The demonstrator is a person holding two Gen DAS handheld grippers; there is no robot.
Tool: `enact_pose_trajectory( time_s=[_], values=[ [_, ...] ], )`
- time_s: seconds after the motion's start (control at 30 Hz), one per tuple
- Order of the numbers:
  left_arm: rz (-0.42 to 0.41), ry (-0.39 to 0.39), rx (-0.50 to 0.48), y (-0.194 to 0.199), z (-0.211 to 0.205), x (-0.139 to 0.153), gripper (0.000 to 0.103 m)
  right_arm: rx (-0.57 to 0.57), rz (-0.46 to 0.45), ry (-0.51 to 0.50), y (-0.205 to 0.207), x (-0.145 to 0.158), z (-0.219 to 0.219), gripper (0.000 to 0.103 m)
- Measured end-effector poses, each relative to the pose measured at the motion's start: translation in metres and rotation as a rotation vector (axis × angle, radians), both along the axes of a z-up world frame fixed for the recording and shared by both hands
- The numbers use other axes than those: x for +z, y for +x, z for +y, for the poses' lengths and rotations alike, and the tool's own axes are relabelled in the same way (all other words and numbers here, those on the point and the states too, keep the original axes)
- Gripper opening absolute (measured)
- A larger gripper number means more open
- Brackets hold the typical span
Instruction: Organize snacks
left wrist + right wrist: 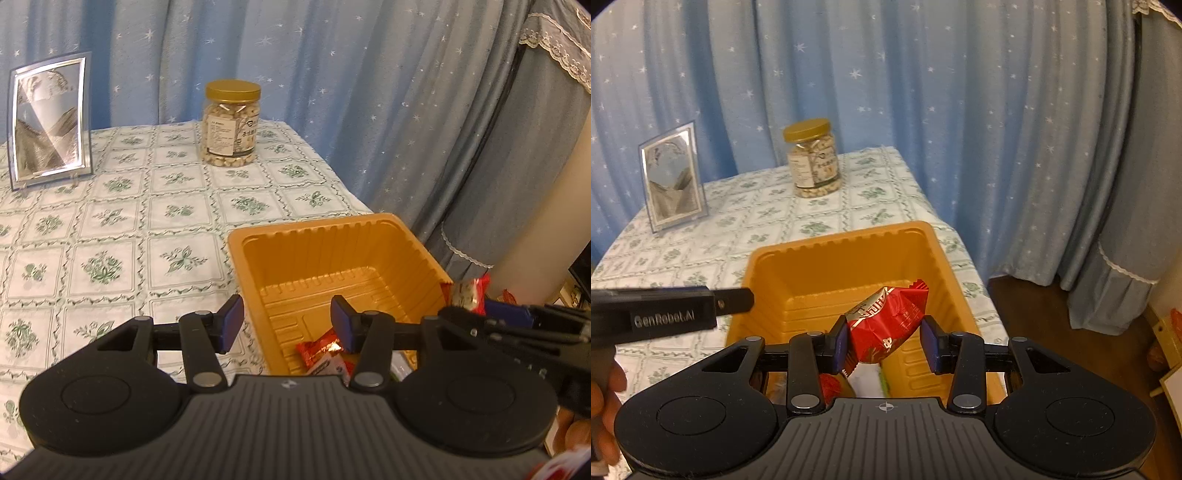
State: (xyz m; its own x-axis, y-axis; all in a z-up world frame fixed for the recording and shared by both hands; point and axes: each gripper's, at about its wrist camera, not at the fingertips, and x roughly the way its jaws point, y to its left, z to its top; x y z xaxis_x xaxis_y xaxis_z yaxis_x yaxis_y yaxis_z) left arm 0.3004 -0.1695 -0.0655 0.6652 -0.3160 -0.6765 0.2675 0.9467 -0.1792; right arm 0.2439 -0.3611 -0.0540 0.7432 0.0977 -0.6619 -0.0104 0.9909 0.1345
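We hold the left gripper (287, 325) over the near left corner of the orange tray (369, 225), its jaws parted with nothing between the blue pads (232, 325); one pad hangs over the tablecloth (110, 229) just outside the tray's left wall, the other over the tray floor. Beneath that gripper, at the near end of the tray, lie loose snack packets (325, 350): a red foil wrapper with a white-and-red packet partly under it, cut off by the gripper body. The right gripper (884, 341) hangs over the same tray, clenched on a red wrapped snack (886, 321) with silver lettering; the left pad presses its side, while on the right side we cannot tell whether the pad touches the wrapper. The snack is tilted, its crimped end pointing up and to the right above the tray's interior, clear of the floor. In the left wrist view this same snack shows at the right edge, beyond the tray's right wall. In the right wrist view a finger of the left gripper reaches in from the left, over the tray's left rim, and a hand (605, 406) shows at the lower left edge. A gold-lidded jar (229, 125) of pale nuts stands upright at the far edge of the table, well apart from the tray, and a picture frame (48, 122) stands at the far left. Blue star-patterned curtains (332, 92) hang behind.
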Motion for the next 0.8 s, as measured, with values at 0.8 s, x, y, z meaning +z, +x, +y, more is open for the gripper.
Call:
enact_pose_trajectory(
  time_s=[0.8],
  values=[
    [-0.005,0.009,0.042,-0.018,0.019,0.0,0.072,-0.002,-0.074,0.061,-0.002,0.013,-0.006,0.076]
  ],
)
